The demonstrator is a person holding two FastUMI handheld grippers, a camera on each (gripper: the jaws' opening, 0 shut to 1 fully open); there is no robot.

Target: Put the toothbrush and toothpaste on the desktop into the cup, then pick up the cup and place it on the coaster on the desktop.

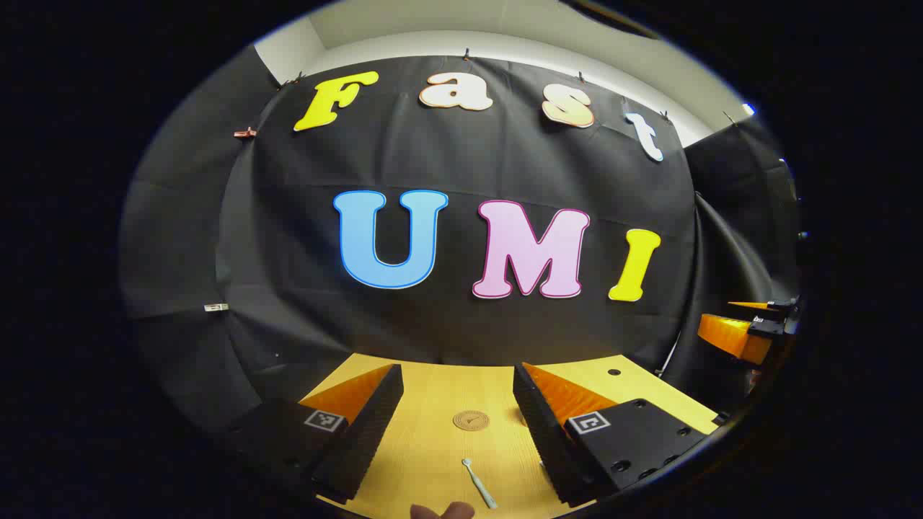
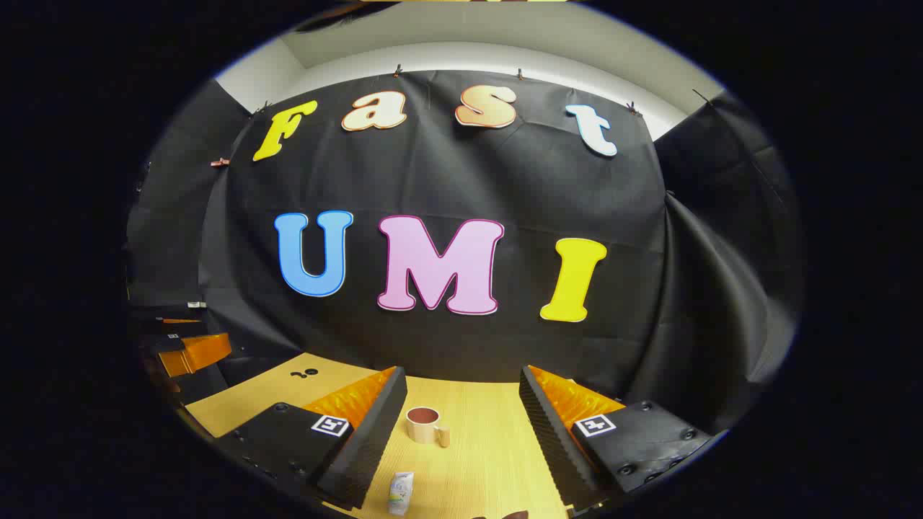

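Both grippers hover over the light wooden surface (image 1: 433,447), fingers spread wide and holding nothing.

The left gripper (image 1: 458,414) frames a round cork coaster (image 1: 471,420), with a pale slim toothbrush (image 1: 479,484) nearer. The right gripper (image 2: 461,422) frames a beige handled cup (image 2: 425,424), upright, with a white toothpaste tube (image 2: 401,493) lying nearer.

no readable words apart from the wall lettering. each gripper carries small square black-and-white coded markers, not legible as text. the coaster (image 1: 471,420) bears a faint central emblem, too small to read. printing on the toothpaste (image 2: 401,493) tube is blurred and cannot be read.
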